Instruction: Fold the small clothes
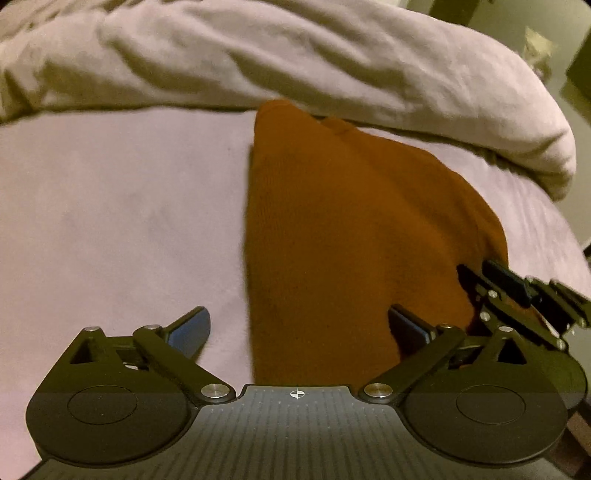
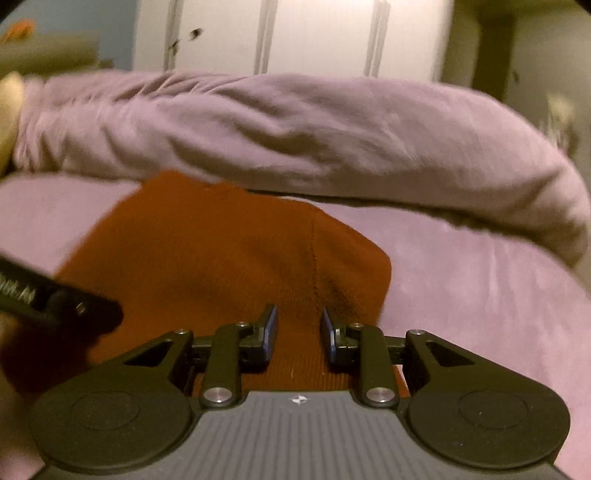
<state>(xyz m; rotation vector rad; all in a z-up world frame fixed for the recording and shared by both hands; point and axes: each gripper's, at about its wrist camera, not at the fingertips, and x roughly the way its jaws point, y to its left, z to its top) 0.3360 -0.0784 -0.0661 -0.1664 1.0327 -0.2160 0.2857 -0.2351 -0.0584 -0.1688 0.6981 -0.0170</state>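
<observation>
A rust-orange knitted garment [image 1: 343, 229] lies flat on the pink bed sheet [image 1: 122, 221], its far end tucked under a bunched pink duvet [image 1: 295, 62]. My left gripper [image 1: 299, 328] is wide open over the garment's near left edge, holding nothing. The right gripper [image 1: 517, 299] shows at that view's right, at the garment's near right edge. In the right wrist view the garment [image 2: 221, 258] fills the centre with a seam running down it. My right gripper [image 2: 299, 328] is part open just above the garment's near edge, empty. The left gripper [image 2: 55, 299] juts in from the left.
The duvet [image 2: 314, 136] forms a thick roll across the back of the bed. Bare sheet [image 2: 480, 295] lies to the right of the garment. A white panelled wardrobe [image 2: 314, 33] stands behind the bed.
</observation>
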